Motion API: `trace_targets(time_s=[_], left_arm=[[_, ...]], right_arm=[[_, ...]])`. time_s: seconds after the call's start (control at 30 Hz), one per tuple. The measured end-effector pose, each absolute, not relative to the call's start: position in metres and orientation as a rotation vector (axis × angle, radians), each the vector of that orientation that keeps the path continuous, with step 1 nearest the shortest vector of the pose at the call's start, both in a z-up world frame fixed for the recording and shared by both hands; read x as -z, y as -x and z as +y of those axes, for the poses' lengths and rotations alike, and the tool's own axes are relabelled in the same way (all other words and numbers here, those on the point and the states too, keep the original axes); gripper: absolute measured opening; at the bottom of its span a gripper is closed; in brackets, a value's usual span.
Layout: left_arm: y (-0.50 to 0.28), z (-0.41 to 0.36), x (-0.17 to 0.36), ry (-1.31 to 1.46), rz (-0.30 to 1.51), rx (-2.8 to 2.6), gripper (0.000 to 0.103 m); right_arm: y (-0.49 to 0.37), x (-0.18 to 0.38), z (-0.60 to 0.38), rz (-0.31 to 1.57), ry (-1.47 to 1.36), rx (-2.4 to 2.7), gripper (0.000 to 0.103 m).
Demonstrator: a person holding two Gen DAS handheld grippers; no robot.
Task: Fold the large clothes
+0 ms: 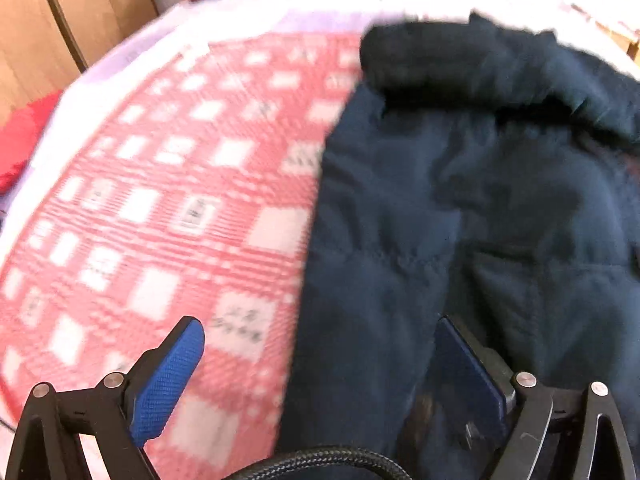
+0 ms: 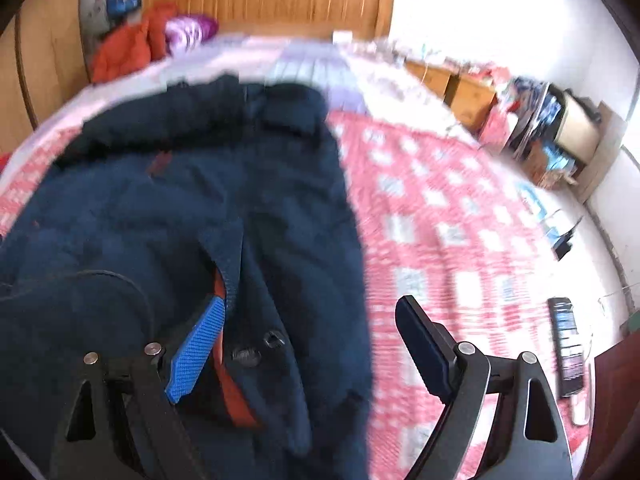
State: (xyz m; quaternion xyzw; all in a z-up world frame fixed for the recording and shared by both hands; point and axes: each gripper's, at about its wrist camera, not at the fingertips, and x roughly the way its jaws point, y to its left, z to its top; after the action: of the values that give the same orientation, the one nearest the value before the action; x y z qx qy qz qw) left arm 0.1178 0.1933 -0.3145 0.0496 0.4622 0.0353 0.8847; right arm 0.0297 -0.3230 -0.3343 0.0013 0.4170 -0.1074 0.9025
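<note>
I am looking into a home bedroom. Ahead of my right claw a wooden headboard (image 2: 288, 4) closes off a bed spread with a red and white checked blanket (image 2: 448, 216). An orange garment (image 2: 128, 52) and a shiny purple bundle (image 2: 188, 32) are heaped far ahead and to the left of that claw, by the headboard. To its right, past the mattress edge, stand low wooden bedside cabinets (image 2: 460, 84) crowded with clutter. Left of my left claw, wooden wardrobe panels (image 1: 44, 28) line the wall.

Both views motion-blurred; navy jacket (image 1: 460, 208) cut off at right and bottom; blanket (image 1: 168, 184) print unreadable.
</note>
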Motion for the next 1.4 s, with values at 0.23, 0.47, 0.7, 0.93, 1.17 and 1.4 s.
trace_targets(time_s=[0.23, 0.47, 0.7, 0.93, 1.17, 1.4], left_arm=[[-0.027, 0.227, 0.200, -0.116, 0.850, -0.151, 0.097], [0.065, 0.278, 0.153, -0.134, 0.805, -0.280, 0.097], [0.106, 0.356, 0.150, -0.093, 0.826, -0.315, 0.097], [0.145, 0.360, 0.118, -0.123, 0.747, -0.335, 0.097], [0.158, 0.313, 0.153, -0.104, 0.827, -0.264, 0.097], [0.141, 0.265, 0.258, -0.161, 0.978, -0.154, 0.097]], right_arm=[[0.062, 0.240, -0.345, 0.717, 0.048, 0.242, 0.089], [0.195, 0.186, -0.351, 0.780, 0.186, 0.339, 0.089], [0.332, 0.138, -0.354, 0.837, 0.150, 0.725, 0.090], [0.344, 0.109, -0.357, 0.733, 0.221, 0.746, 0.090], [0.361, 0.052, -0.407, 0.635, 0.318, 0.893, 0.090], [0.352, 0.096, -0.387, 0.732, 0.305, 0.778, 0.092]])
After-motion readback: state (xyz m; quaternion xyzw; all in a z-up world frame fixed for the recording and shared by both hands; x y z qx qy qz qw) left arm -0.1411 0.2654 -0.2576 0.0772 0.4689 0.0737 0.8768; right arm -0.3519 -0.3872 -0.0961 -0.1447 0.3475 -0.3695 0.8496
